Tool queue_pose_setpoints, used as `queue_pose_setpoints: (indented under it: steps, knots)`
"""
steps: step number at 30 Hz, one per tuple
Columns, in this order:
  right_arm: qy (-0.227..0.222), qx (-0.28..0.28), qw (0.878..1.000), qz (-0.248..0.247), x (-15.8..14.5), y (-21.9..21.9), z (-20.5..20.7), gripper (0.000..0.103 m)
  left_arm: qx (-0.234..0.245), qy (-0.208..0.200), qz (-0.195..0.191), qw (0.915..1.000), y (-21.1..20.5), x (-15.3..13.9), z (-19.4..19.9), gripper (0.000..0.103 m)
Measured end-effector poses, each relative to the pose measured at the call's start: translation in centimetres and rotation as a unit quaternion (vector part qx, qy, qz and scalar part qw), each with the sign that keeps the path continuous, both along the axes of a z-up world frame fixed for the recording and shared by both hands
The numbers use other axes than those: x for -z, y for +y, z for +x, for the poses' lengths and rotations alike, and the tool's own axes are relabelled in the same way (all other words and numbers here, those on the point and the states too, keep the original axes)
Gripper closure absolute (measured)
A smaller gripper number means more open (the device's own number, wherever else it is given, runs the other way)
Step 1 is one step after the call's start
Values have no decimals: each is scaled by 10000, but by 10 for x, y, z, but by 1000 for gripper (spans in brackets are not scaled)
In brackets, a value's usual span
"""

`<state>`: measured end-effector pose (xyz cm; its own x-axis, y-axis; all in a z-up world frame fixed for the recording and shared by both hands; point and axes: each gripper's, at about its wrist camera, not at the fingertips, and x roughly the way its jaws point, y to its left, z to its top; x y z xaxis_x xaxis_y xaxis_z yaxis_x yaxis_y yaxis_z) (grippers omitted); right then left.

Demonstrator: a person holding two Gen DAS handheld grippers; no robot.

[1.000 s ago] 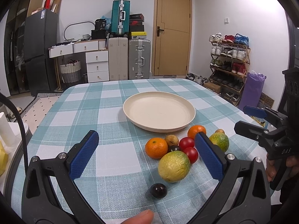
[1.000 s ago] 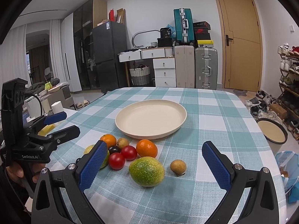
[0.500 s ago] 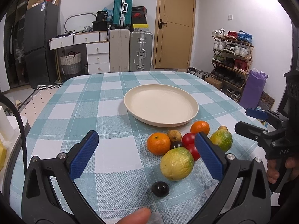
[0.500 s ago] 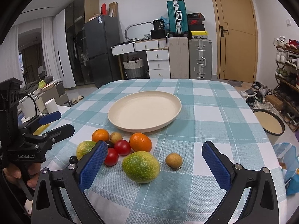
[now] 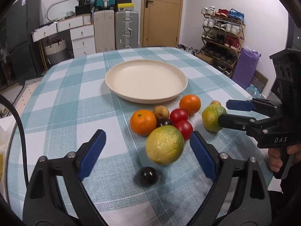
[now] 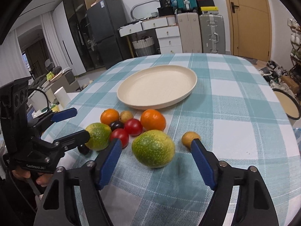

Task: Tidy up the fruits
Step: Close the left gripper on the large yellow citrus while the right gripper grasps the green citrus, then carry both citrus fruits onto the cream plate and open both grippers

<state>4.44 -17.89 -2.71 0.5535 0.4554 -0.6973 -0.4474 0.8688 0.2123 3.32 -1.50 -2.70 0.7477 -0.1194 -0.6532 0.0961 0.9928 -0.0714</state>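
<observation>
1. The left gripper (image 5: 147, 150) hung low over the worktop (image 5: 62, 113), which wore a teal-and-white check cloth; its jaws were closing, their blue pads (image 5: 92, 153) clear of everything, with a yellow-green citrus (image 5: 164, 144) and a dark plum (image 5: 148, 175) lying between them.
2. The right gripper (image 6: 155, 160) was closing too, with the other green-yellow citrus (image 6: 153, 148) framed between its pads (image 6: 109, 162) but not touched.
3. A small tan fruit (image 6: 190, 139) sat just beside the right-hand pad.
4. The rest of the fruit lay bunched near the cream plate (image 5: 112, 75): two oranges (image 5: 143, 122), two red tomatoes (image 5: 178, 115), a second plum (image 5: 163, 122) and a brownish fruit (image 5: 160, 112).
5. The plate held nothing.
6. White letters "DAS" (image 5: 280, 139) showed on the right gripper's body in the left wrist view.
7. The left gripper's body carried print in the right wrist view, too blurred to read surely.
</observation>
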Motion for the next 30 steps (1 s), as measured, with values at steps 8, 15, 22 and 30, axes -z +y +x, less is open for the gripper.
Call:
queue_pose_setpoints:
  steps: [8,15,22,30]
  knots:
    - [316,-66,9995,43,8,2,3,38,122,390,-250,9989,0,13,7,25]
    - [556,-39,9984,87,14,5,8,38,259,667,-246,9971,-9,21,12,43]
    - [622,38,9979,162,17,6,12,38,375,686,-317,9964,-13,21,13,57]
    - [665,104,9977,89,19,8,13,48,382,562,-468,9966,-11,16,9,57]
